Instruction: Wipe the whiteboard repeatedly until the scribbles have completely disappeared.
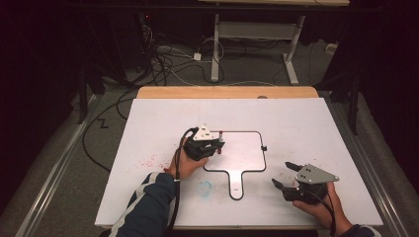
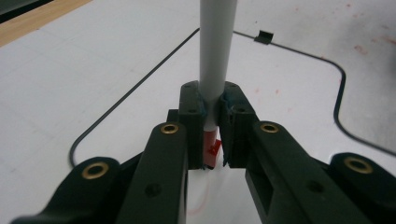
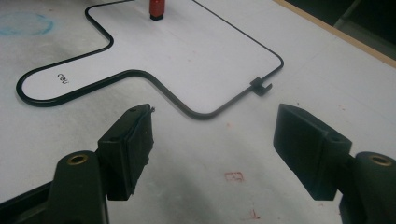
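Left gripper view: the left gripper [image 2: 212, 126] clamps a white marker [image 2: 215, 51] near its red end, barrel running up-frame. In the high view it sits mid-frame over the paddle-shaped whiteboard [image 1: 247, 153]; the right gripper [image 1: 289, 175], jaws wide and empty, waits lower right. Beyond: white table [image 1: 158, 123], cabled floor [image 1: 168, 64].

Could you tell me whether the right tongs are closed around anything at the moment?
No, the right tongs stand wide open above the bare white table, holding nothing.
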`<state>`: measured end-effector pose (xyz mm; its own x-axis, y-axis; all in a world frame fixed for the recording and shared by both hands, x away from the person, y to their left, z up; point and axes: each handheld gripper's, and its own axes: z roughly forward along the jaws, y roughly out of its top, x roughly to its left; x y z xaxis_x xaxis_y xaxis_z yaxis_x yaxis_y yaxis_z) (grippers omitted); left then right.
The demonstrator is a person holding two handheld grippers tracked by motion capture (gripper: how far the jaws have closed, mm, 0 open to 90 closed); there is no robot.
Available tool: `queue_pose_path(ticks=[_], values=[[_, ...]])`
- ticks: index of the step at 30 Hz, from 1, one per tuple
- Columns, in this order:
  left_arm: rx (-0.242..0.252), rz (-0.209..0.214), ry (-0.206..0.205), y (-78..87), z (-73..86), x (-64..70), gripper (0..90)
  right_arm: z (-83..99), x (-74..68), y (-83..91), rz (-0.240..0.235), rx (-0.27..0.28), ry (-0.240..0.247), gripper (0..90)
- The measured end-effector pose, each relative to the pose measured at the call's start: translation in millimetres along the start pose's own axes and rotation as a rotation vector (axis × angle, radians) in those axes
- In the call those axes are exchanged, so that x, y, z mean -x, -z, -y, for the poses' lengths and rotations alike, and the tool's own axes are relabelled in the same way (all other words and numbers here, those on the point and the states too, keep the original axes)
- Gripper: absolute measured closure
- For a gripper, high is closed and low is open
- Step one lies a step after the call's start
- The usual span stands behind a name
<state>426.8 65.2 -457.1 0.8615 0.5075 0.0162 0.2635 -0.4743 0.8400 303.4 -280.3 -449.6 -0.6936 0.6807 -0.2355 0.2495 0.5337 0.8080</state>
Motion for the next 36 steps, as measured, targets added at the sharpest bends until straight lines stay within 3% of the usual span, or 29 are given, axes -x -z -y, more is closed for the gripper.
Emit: queue_pose_path(ticks=[2,6,12,15,20,21,30,36], values=[[-0.026,-0.025,0.007,9.3,4.6,-0.6,79.2,-0.4,-0.5,-0.2,-0.002,0.0,0.004,29.5],[-0.03,-0.043,0.009,17.5,10.3,-4.2,79.1,-0.5,-1.1,-0.5,-0.002,-0.002,0.004,29.5],[-0.015,-0.042,0.029,21.3,14.9,-9.5,79.2,0.0,-0.1,-1.1,-0.001,-0.004,0.005,29.6],[0.001,-0.042,0.036,10.6,9.8,-8.1,79.2,-0.3,-1.5,-2.7,-0.006,-0.009,0.006,29.6],[0.042,-0.001,0.028,-15.0,-4.1,-1.2,79.2,-1.1,-3.1,-4.0,-0.013,-0.01,0.013,29.6],[0.037,0.005,0.044,-18.6,-6.2,2.9,79.2,-0.7,-2.9,-4.2,-0.015,-0.011,0.009,29.5],[0.039,0.067,-0.024,-53.5,-31.2,35.9,79.2,0.2,-1.5,-2.8,-0.014,-0.008,0.007,29.6],[0.022,0.025,-0.063,-55.7,-34.8,37.1,79.2,0.7,-1.0,-2.6,-0.014,-0.009,0.011,29.6]])
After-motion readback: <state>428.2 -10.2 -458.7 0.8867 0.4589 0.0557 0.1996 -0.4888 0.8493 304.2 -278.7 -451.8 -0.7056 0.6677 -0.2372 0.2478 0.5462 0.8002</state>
